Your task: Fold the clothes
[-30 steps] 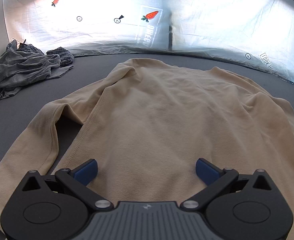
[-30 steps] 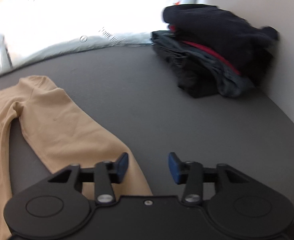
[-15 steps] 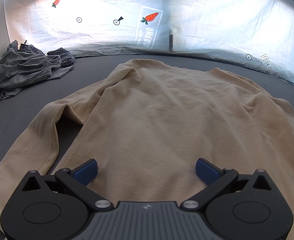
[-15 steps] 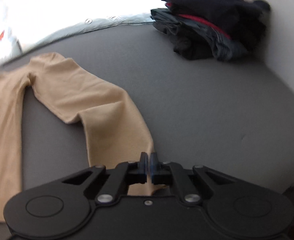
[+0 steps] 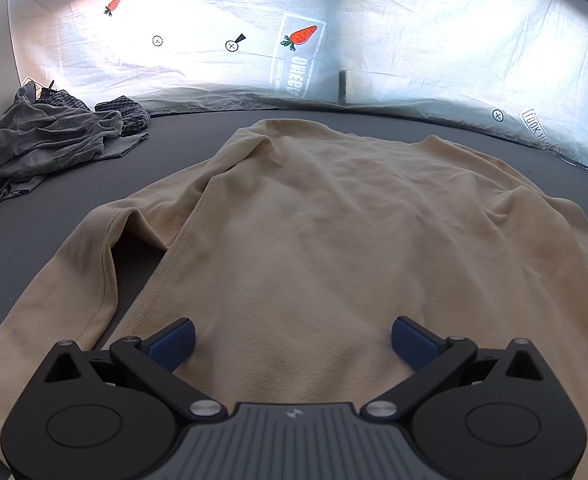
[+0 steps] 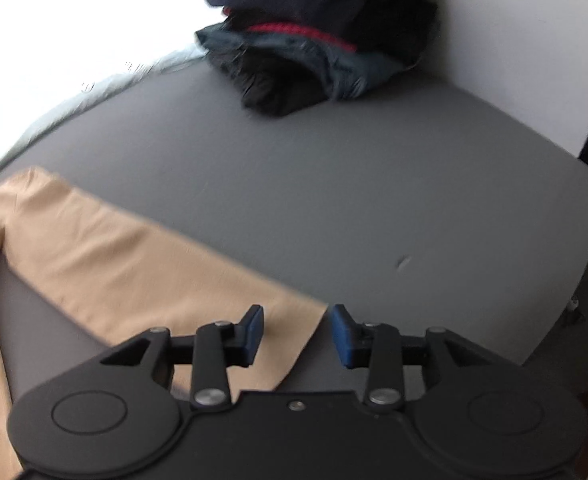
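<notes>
While the grey bench [image 5: 34, 240] carries the same load as a second ago, one part of the beige long-sleeved top [image 5: 333, 248] has been rearranged. The top lies flat across the middle of the bench, neck end toward the printed white sheet [image 5: 413, 60] at the back, hem nearest the left claw [image 5: 292, 342]. Its body and the bent left sleeve [image 5: 74, 280] look unchanged across the three left-wrist views.

The right sleeve [image 6: 134, 280] is what has moved. A second ago it ran down toward the camera; half a second ago it lay kinked with the right claw [image 6: 297, 332] pressed together over its cuff end; now it stretches out straight across the bench, away from the body, the cuff [image 6: 294, 340] ending between the blue pads [image 6: 254, 332]. Those jaws are opening, and the pads stand clear of the cloth on both sides, so the cuff looks released. My reading is that the sleeve has just been tugged straight and let go, which leaves it laid out and ready for folding in over the body.

The left claw hangs spread wide over the hem, pads apart and gripping nothing, in the same spot as before.

The crumpled grey clothes [image 5: 42, 148] at the far left and the dark stack [image 6: 313, 40] at the far right corner sit untouched, well apart from the top.
</notes>
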Demonstrator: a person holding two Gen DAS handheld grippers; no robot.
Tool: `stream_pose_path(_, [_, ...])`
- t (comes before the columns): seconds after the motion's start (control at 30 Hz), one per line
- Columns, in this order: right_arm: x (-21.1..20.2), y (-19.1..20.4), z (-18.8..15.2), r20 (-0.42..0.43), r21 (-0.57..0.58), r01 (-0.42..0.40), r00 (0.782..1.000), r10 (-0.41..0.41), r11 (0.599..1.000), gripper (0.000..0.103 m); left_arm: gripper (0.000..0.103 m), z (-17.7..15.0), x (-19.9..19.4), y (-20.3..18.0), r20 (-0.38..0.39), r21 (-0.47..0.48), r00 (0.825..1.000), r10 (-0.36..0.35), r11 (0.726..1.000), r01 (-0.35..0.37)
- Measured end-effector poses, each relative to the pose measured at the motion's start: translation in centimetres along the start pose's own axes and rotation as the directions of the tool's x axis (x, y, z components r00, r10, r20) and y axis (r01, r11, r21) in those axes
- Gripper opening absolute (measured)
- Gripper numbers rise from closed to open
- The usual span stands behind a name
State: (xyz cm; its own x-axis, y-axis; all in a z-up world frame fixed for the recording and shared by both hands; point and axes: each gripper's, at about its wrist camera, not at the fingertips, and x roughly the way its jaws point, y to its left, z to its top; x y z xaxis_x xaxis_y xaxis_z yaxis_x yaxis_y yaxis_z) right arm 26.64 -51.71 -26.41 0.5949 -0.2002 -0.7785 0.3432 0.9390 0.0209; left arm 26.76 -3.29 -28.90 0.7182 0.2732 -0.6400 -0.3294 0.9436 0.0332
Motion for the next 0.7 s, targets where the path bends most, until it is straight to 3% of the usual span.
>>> stream_pose_path(0.03, [-0.2,0.1,-0.1,0.001,-0.019,0.015,1.000,-0.015,1.000,0.018,0.103,0.0,0.0,0.0,0.000,0.000,1.000,0.000,1.000,0.000])
stream_pose_path(0.07, [-0.2,0.3,0.0,-0.006,-0.025,0.033,0.999,-0.033,0.999,0.016,0.103,0.0,0.0,0.0,0.000,0.000,1.000,0.000,1.000,0.000])
stream_pose_path(0.2, [-0.1,1.2,0.9,-0.019,-0.048,0.137,0.990,-0.138,0.989,0.013,0.103,0.2,0.1,0.0,-0.009,-0.004,1.000,-0.001,1.000,0.001])
stream_pose_path(0.27, [-0.4,2.3,0.9,0.020,-0.088,0.134,0.991,-0.133,0.987,0.013,0.103,0.4,0.1,0.1,-0.019,-0.007,1.000,-0.005,1.000,0.005])
stream_pose_path(0.37, [-1.1,4.9,0.9,0.070,-0.134,0.073,0.995,-0.064,0.988,0.018,0.103,0.6,0.1,0.4,-0.032,-0.003,0.999,-0.023,1.000,0.023])
stream_pose_path(0.5, [-2.0,10.9,0.1,0.144,-0.228,-0.055,0.986,0.090,0.972,0.044,0.102,1.5,-0.3,1.8,-0.074,-0.010,0.991,-0.111,0.994,0.111])
stream_pose_path(0.53, [-2.1,12.7,-0.3,0.147,-0.254,-0.098,0.979,0.139,0.962,0.050,0.101,1.8,-0.9,2.5,-0.068,-0.022,0.988,-0.137,0.990,0.136])
stream_pose_path(0.63, [-2.1,17.8,-1.8,0.092,-0.292,-0.277,0.945,0.315,0.915,0.062,0.101,3.0,-3.8,5.3,0.026,0.002,0.995,-0.100,0.995,0.100])
stream_pose_path(0.7, [-1.8,21.6,-3.1,0.062,-0.337,-0.339,0.923,0.380,0.878,0.071,0.101,3.9,-5.3,7.9,0.060,0.026,0.996,-0.066,0.998,0.064])
